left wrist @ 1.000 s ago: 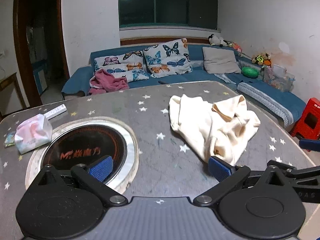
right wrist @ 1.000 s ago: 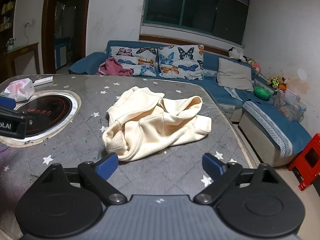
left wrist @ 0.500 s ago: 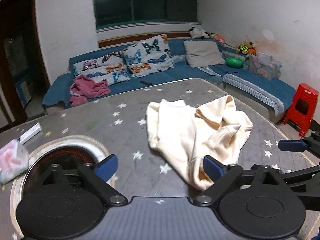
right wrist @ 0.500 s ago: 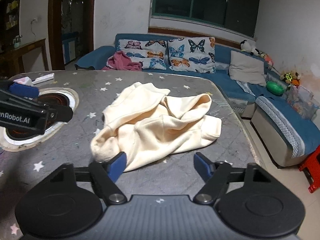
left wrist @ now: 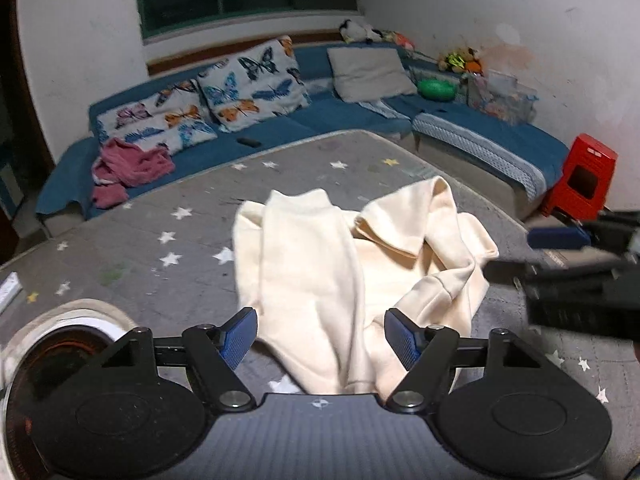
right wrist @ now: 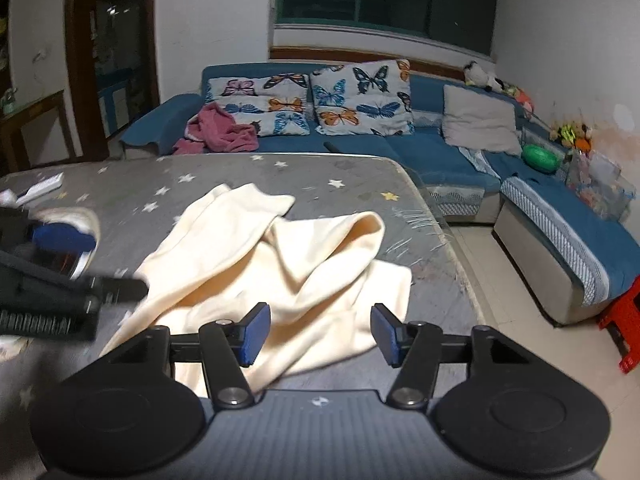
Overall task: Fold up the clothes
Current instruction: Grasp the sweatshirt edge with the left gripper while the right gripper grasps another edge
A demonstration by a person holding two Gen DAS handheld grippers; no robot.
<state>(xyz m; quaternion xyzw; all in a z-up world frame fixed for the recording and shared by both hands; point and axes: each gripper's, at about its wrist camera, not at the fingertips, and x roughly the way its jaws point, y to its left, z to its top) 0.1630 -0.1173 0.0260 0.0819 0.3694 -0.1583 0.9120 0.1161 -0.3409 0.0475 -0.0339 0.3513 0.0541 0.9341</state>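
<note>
A crumpled cream sweatshirt (left wrist: pixel 344 276) lies on the grey star-patterned table (left wrist: pixel 192 248); it also shows in the right wrist view (right wrist: pixel 256 264). My left gripper (left wrist: pixel 320 338) is open, its blue pads on either side of the garment's near hem, just above it. My right gripper (right wrist: pixel 318 334) is open over the garment's near right edge. Each gripper shows blurred in the other's view: the right one at the right edge (left wrist: pixel 580 276), the left one at the left edge (right wrist: pixel 52 280).
A round induction hob (left wrist: pixel 68 344) is set in the table at the left. A white remote (right wrist: pixel 40 190) lies at the far left. Beyond the table are a blue sofa (right wrist: pixel 420 156) with butterfly cushions and a pink cloth (right wrist: pixel 220 130), and a red stool (left wrist: pixel 584 176).
Both grippers have moved in over the sweatshirt and their jaws have narrowed somewhat. The left one swung right, away from the hob.
</note>
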